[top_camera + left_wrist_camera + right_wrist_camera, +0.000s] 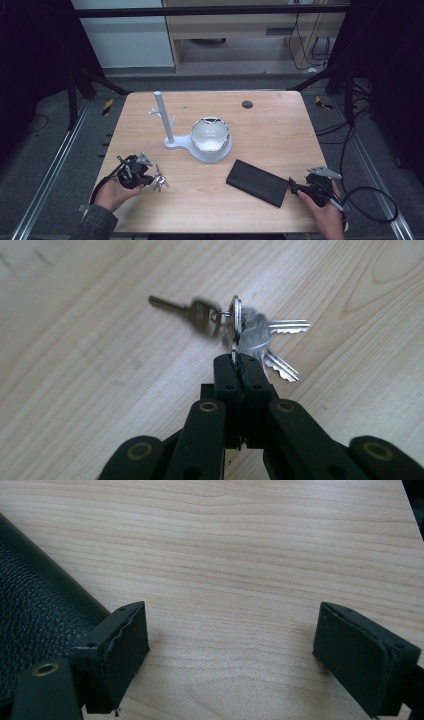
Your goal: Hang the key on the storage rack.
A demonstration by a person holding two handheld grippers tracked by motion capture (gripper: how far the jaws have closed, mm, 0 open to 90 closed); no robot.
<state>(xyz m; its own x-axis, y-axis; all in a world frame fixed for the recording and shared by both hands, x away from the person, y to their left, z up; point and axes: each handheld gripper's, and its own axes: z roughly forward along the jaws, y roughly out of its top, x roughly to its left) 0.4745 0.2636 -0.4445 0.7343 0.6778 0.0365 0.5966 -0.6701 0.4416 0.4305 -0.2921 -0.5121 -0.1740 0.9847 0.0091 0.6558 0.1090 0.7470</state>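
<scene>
**What the frames leave unclear**

In the left gripper view the brass key (186, 311) on the key bunch (250, 335) is smeared by motion blur, and the bunch's ring (234, 320) runs down between the closed black jaws, its lower part hidden. In the high view the keys are too small to count. The black leather case (35, 615) is cut off by the left edge in the right gripper view. The bowl's (210, 134) contents cannot be made out.
</scene>
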